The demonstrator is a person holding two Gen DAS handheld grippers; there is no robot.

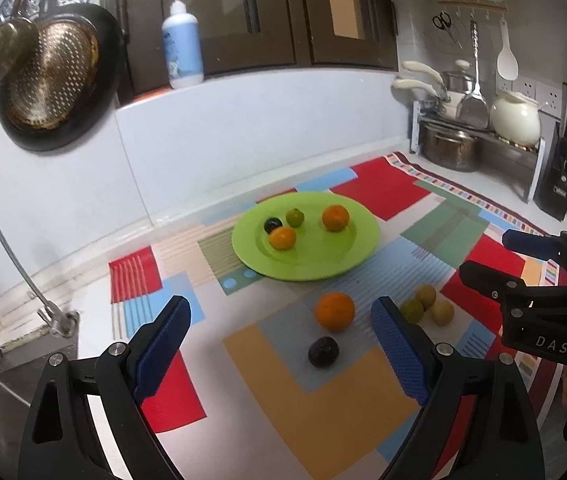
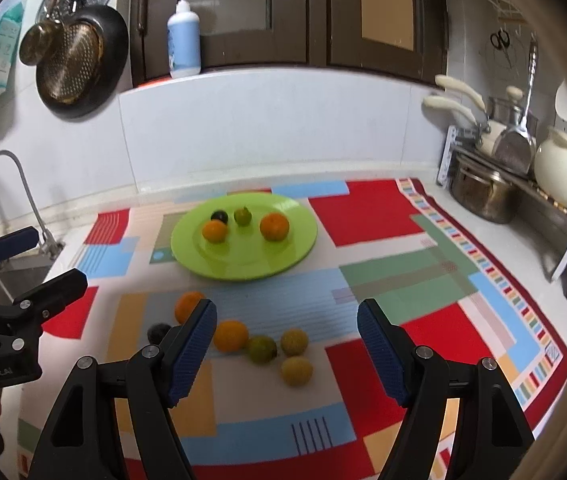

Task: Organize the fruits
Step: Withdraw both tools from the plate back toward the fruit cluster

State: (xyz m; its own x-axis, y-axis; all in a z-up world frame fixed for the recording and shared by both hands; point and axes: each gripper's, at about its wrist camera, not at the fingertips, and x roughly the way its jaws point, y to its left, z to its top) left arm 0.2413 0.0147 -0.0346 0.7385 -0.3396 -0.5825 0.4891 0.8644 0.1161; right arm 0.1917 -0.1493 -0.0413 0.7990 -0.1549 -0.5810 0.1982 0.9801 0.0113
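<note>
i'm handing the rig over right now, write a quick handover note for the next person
Left gripper: open, empty, above the mat with the orange and dark plum between its fingers' line.
Right gripper: open, empty, above the cluster of small fruits.
Green plate: holds four fruits, two orange, one green, one dark.
Left to do: six fruits lie loose on the patchwork mat in front of the plate; none is gripped yet.

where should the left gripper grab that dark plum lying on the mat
Across its widest middle, coming down from above and in front. The dark plum is small and round, lying alone on the mat, clear of the orange behind it. The left gripper is open wide enough to straddle it.
</note>
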